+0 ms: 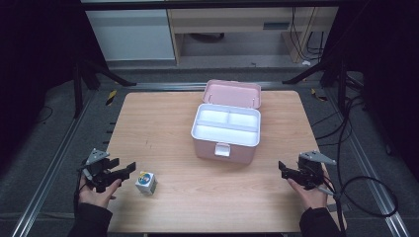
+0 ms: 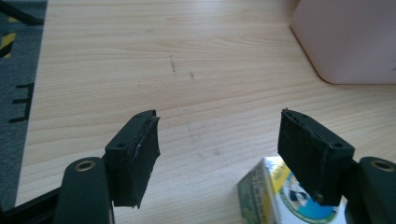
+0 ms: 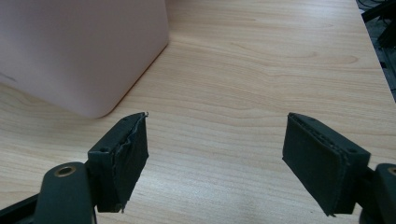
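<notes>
Resting low at the near corners of the tabletop [image 1: 163, 133], both tools sit spread and empty, as if poised before the work starts. The left tool [image 1: 129, 169] has its jaws released and aimed at the small carton [image 1: 146, 183], which stands just beside them on the near left of the tabletop; in the left gripper view the carton [image 2: 266, 196] peeks out beside the right-hand pad, apparently not pressed, though the overlap makes contact hard to rule out. The right tool [image 1: 281, 167] is likewise released with nothing between its jaws, pointing toward the pink box [image 1: 225, 143].

That box sits mid-tabletop with its lid [image 1: 232, 92] thrown back, probably so that the white inner tray [image 1: 226, 133] is ready to receive the carton. The box looks like smooth moulded plastic with rounded corners and a front latch [image 1: 222, 150]. The carton is printed card, cube-like, with a blue and yellow round emblem. The tabletop is pale wood-grain laminate, faintly scuffed; the pads [image 3: 128, 158] are matt black foam, frayed at the edges.
</notes>
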Tool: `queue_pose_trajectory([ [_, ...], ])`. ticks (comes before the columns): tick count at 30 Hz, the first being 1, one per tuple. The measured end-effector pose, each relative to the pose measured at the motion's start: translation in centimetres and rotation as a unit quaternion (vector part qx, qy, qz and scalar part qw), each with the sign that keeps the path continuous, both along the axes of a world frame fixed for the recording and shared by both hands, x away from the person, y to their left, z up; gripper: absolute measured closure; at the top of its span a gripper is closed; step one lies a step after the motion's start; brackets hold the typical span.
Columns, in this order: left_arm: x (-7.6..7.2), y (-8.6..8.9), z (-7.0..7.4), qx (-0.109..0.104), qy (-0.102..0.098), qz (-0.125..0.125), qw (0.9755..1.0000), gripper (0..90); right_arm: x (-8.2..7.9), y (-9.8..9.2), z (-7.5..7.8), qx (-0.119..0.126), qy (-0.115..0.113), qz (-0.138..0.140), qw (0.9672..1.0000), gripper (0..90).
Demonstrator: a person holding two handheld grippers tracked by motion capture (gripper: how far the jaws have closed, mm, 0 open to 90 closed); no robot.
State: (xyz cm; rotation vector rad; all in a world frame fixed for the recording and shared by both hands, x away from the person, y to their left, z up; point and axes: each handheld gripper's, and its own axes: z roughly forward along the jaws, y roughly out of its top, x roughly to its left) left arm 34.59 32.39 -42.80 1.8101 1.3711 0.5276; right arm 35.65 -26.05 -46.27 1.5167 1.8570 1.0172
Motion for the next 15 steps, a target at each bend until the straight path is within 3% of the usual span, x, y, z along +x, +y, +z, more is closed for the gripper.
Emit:
queue_pose_trajectory([
  [8, -1.0, -2.4, 0.8, 0.016, 0.014, -0.041, 0.9989, 30.1, -0.1, 0.4, 0.1, -0.012, 0.001, 0.009, 0.9999, 21.5],
  [15, -1.6, -3.9, 0.9, 0.04, 0.022, -0.056, 0.9974, 30.5, -0.2, 0.5, 0.1, -0.015, 0.002, 0.01, 0.9998, 21.5],
])
